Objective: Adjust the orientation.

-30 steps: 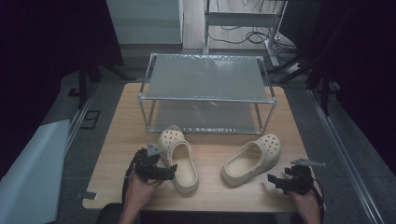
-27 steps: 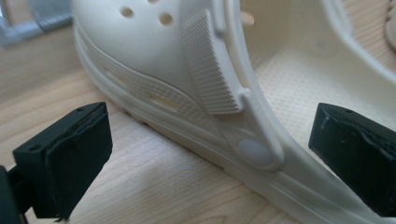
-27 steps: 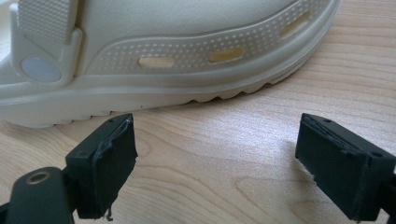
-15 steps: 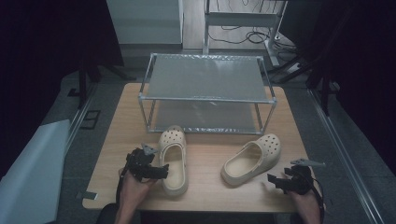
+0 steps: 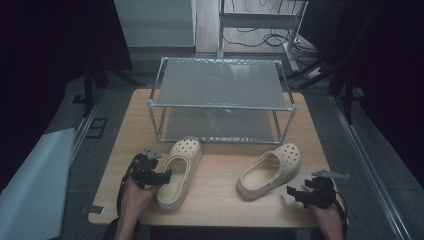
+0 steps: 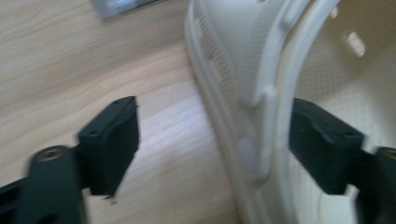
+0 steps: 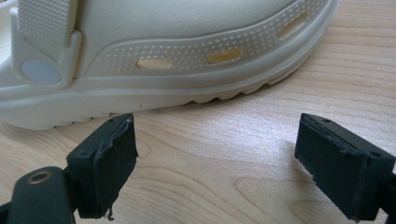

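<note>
Cream clog's (image 6: 261, 93) sidewall sits between closing, not-yet-touching left gripper (image 6: 215, 140) jaws.

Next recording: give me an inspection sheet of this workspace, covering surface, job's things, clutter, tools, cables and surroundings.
Surface: wooden table, bare grain.
Job's things: left clog and right clog, cream, lying apart in front of the rack.
Clutter: nothing seen beyond a two-shelf metal rack.
Tools: left tool straddles the left clog's side wall, jaws just closing, pads not yet pressing; right tool open, short of the right clog.
Cables: loose cables on the floor behind.
Surroundings: dark, grey floor.
</note>
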A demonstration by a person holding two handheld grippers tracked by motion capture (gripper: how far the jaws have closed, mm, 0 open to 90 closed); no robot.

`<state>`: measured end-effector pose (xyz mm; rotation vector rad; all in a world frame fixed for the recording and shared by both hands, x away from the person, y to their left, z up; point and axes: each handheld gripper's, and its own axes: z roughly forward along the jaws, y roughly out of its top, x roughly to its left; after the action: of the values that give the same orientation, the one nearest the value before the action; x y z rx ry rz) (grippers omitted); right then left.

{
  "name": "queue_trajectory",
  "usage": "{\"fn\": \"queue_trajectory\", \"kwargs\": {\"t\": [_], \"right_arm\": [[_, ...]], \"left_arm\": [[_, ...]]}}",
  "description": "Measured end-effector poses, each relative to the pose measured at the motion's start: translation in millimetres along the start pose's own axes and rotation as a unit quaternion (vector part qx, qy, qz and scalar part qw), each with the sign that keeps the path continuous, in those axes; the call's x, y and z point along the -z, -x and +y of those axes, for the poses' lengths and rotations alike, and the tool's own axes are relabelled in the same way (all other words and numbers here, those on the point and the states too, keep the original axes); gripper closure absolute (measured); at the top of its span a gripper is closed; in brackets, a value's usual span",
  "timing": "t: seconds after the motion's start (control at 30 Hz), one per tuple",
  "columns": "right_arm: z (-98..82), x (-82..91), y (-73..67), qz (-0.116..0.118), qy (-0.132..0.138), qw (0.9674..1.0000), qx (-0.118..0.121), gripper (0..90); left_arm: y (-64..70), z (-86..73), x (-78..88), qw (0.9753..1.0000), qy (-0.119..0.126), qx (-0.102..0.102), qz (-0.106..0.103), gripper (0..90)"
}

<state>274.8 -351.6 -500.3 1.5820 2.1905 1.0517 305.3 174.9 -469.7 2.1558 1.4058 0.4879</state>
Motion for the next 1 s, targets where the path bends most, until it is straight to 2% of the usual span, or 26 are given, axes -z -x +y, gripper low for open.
{"fn": "queue_trajectory", "kwargs": {"t": [0.23,0.33,0.37,0.5,0.6,0.73,0.8,0.97,1.0], "right_arm": [[0.0,0.0,0.3,0.001,0.000,1.0000,-0.001,12.6],[0.0,-0.2,0.3,0.001,0.000,1.0000,0.000,12.6],[0.0,-0.2,0.2,0.001,0.000,1.0000,0.000,12.7],[0.1,-0.3,0.3,0.001,0.000,1.0000,0.000,12.7],[0.1,-0.3,0.1,0.002,0.000,1.0000,-0.001,12.7],[0.2,-0.5,0.3,0.002,0.000,1.0000,-0.001,12.8],[0.2,-0.5,0.5,0.002,0.001,1.0000,-0.002,12.8],[0.1,0.1,1.1,0.004,0.001,1.0000,-0.005,12.8],[0.0,0.1,1.2,0.004,0.001,1.0000,-0.005,12.8]], "left_arm": [[-0.1,10.6,-10.8,0.9994,-0.026,0.000,-0.025,52.5],[-1.3,11.7,-11.1,0.9986,-0.029,0.008,-0.043,64.3],[-1.2,11.9,-10.9,0.9988,-0.029,0.009,-0.039,68.7],[-7.1,12.9,-9.7,0.9984,-0.031,0.026,-0.039,74.6],[-18.2,12.5,-9.1,0.9968,-0.029,0.048,-0.058,75.9],[-32.7,10.7,-9.7,0.9907,-0.028,0.083,-0.104,76.3],[-39.4,10.2,-9.9,0.9858,-0.029,0.100,-0.131,76.4],[-48.0,9.5,-10.7,0.9708,-0.021,0.136,-0.197,76.8],[-48.0,9.5,-10.7,0.9708,-0.021,0.136,-0.197,76.8]]}}
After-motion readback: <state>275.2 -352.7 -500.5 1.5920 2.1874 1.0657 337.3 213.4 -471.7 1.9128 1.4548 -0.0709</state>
